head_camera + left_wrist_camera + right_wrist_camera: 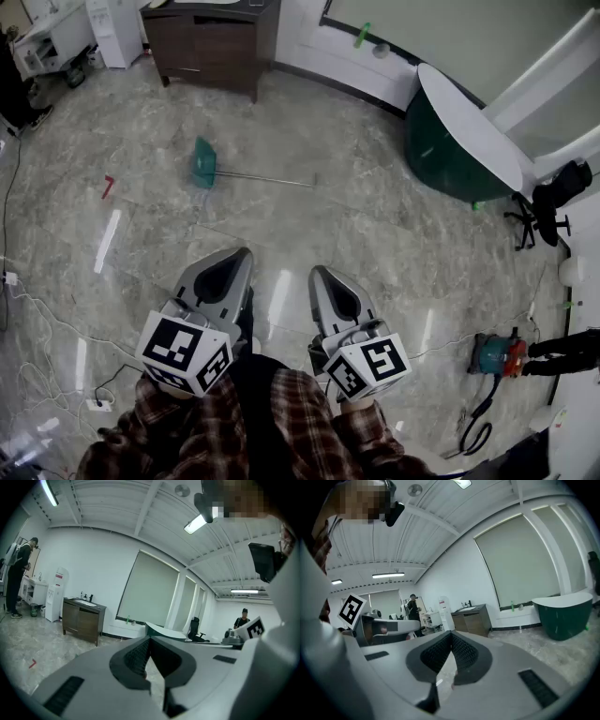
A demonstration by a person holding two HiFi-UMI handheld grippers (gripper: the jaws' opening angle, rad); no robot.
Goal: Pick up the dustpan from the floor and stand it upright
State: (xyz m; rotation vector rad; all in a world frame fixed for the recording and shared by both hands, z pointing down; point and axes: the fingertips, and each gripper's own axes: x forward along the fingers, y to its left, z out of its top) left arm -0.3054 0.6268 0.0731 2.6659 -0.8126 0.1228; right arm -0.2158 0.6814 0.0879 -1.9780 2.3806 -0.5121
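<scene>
Dustpan (204,164) on floor (356,234), dispenser (56,603) label illegible

The head view looks steeply down from the person's head onto the floor (328,225). The left hand-held gripper (231,262) and right hand-held gripper (324,277) sit close under the lens at lower centre. The brown cabinet (211,42) and the green table with a white top (441,155) lie far off along the top of the frame.

Each gripper view rides on its own hand-held gripper and faces nearly level along the jaws, which fill the lower half very close to the lens.

All three views share the cabinet, the green table and the wall with the window blind (150,590). Each gripper view also catches the other hand-held gripper's marker cube at its inner edge.
</scene>
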